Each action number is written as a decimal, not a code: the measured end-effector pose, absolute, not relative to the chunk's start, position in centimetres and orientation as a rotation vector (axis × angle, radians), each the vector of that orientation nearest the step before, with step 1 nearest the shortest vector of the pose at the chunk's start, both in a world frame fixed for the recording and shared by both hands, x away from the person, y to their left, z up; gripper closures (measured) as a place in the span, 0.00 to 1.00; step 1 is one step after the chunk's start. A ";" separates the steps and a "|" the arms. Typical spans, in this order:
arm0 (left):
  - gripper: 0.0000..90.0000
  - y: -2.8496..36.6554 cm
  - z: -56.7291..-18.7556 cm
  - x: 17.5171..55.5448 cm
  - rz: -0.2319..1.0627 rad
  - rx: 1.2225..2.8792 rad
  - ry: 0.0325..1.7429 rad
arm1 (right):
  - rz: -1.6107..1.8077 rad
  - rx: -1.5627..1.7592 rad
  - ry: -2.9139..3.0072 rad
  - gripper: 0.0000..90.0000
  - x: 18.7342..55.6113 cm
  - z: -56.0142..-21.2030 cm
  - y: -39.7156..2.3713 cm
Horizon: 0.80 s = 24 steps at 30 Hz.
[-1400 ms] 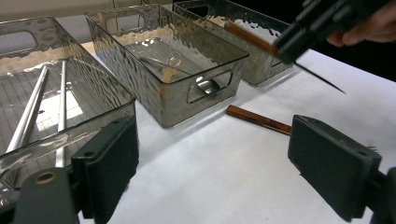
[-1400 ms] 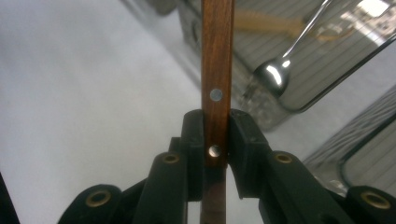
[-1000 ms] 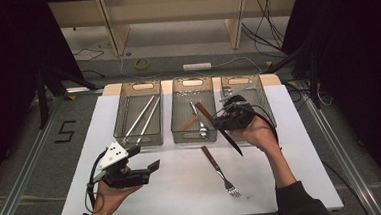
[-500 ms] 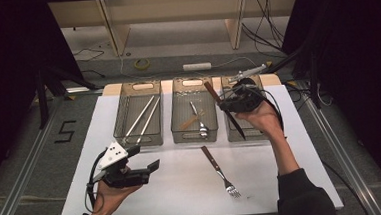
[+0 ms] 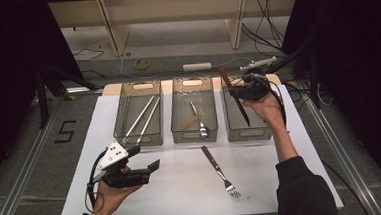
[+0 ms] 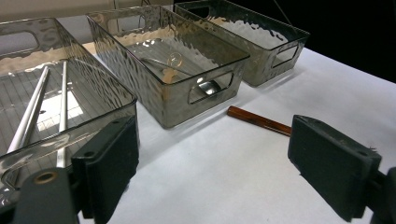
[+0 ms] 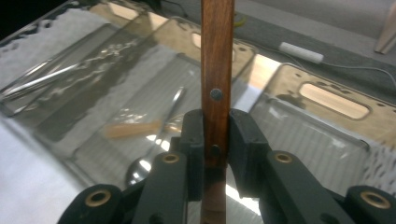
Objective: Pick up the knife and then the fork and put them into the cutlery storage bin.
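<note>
R gripper [image 5: 238, 91] clamped on knife [image 5: 234, 96] by its wooden handle, held above right bin [image 5: 248, 130], blade angled down toward bin's near end, long axis roughly along the bin. L gripper [image 5: 144, 159] wide, empty, well left of it. Fork [image 5: 219, 171] on worktop [image 5: 184, 198] near-left of bin, not in the way.

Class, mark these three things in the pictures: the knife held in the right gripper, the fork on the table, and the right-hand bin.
knife [image 7: 217, 70], right gripper view, wooden handle.
fork [image 5: 218, 172], high view, mid-shaft.
right-hand bin [image 5: 253, 134], high view, near wall.
</note>
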State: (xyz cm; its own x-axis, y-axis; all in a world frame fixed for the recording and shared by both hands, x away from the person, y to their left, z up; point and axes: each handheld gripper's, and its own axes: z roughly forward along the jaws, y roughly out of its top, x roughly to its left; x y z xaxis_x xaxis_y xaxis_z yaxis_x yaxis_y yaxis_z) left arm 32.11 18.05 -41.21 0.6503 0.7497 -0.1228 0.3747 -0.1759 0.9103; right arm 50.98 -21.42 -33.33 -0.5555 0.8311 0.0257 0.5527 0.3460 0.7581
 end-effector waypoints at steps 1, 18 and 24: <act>0.18 18.1 -41.2 32.1 0.433 1.787 0.905 | 1.043 1.231 2.237 0.86 51.2 -33.5 -21.5; 0.18 18.0 -41.2 32.1 0.431 1.789 0.903 | 0.987 1.330 2.130 0.86 52.4 -36.4 -22.8; 0.18 18.0 -41.2 32.1 0.432 1.790 0.903 | 0.978 1.361 2.122 0.86 52.3 -37.5 -23.2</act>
State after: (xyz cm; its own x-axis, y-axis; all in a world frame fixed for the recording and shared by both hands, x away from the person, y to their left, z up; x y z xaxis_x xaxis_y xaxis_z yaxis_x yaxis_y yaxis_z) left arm 32.11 18.00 -41.24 0.6521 0.7483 -0.1220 0.3748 -0.1782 0.9098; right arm 52.35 -23.21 -37.53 -0.4226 0.9062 0.0144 0.5996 0.2677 0.7542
